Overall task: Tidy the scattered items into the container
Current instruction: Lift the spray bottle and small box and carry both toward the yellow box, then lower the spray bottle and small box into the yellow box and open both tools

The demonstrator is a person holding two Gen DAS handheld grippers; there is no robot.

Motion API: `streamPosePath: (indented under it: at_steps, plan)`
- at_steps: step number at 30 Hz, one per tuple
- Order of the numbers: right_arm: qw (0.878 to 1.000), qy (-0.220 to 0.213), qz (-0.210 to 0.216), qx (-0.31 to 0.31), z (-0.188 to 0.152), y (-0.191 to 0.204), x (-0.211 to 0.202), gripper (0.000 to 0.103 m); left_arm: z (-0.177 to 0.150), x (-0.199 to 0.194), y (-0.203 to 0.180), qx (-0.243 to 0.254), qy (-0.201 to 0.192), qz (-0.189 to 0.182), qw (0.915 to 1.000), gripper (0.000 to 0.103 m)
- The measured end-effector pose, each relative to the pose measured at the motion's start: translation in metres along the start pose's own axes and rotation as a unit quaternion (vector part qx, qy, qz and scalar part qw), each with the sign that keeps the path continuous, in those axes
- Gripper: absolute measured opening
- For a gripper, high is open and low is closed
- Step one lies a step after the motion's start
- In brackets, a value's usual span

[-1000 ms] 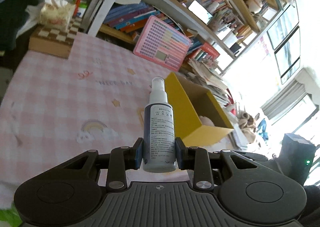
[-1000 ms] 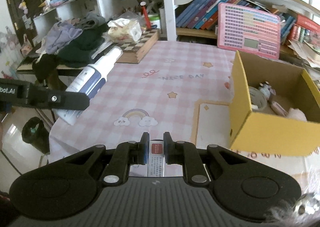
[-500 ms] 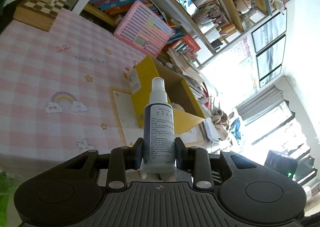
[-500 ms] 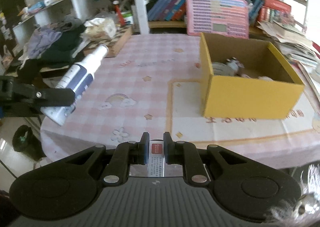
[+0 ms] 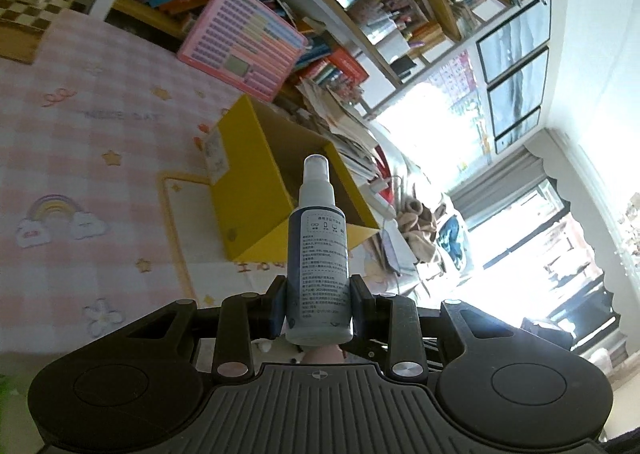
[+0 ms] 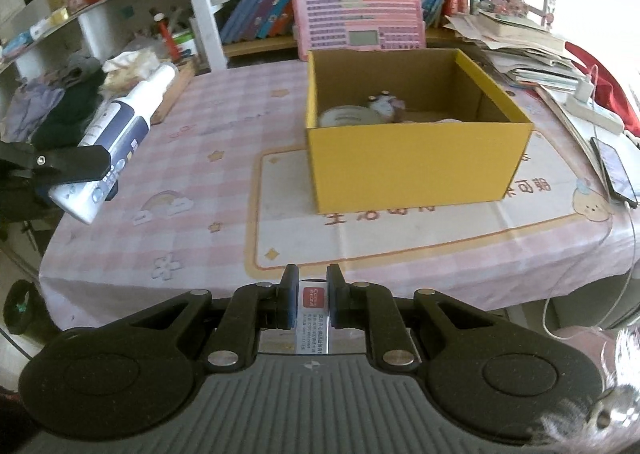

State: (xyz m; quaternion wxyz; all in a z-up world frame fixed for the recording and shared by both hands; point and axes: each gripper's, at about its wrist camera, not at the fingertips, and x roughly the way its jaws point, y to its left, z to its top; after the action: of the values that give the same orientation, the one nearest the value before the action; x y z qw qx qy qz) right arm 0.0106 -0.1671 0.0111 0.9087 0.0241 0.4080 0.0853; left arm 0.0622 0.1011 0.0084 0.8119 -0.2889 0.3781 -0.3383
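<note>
My left gripper (image 5: 318, 304) is shut on a spray bottle (image 5: 318, 254) with a dark blue label and white cap, held in the air off the table's near left. The bottle also shows in the right wrist view (image 6: 120, 129), clamped by the left fingers (image 6: 72, 167). My right gripper (image 6: 313, 300) is shut on a small flat packet with a red label (image 6: 313, 308), held before the table's front edge. The open yellow cardboard box (image 6: 416, 165) stands on the table and holds a round white item (image 6: 348, 117) and a small toy (image 6: 386, 106). The box also shows in the left wrist view (image 5: 248, 189).
A pink-checked tablecloth (image 6: 224, 125) covers the table. A pink board (image 6: 356, 19) leans on the bookshelf behind the box. A chessboard (image 6: 176, 87) and clothes pile (image 6: 60, 105) lie at the far left. A phone (image 6: 614, 169), power strip (image 6: 592, 113) and papers (image 6: 520, 49) lie at the right.
Both grippers have swung right, so the yellow box sits nearer the centre of each view. The left gripper still holds the bottle, the right still holds the packet.
</note>
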Motion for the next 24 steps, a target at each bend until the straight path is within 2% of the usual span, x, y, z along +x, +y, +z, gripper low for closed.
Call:
streamPosePath:
  at_steps: [13, 24]
  plan:
    - [1.000, 0.012, -0.002, 0.011, 0.026, -0.070, 0.017, 0.014, 0.024, 0.070, -0.026, 0.006, 0.008, 0.002, 0.9999, 0.030]
    - [1.000, -0.008, 0.022, -0.014, 0.077, -0.123, 0.039, 0.014, 0.054, 0.131, -0.041, 0.017, -0.005, 0.027, 0.9995, 0.031]
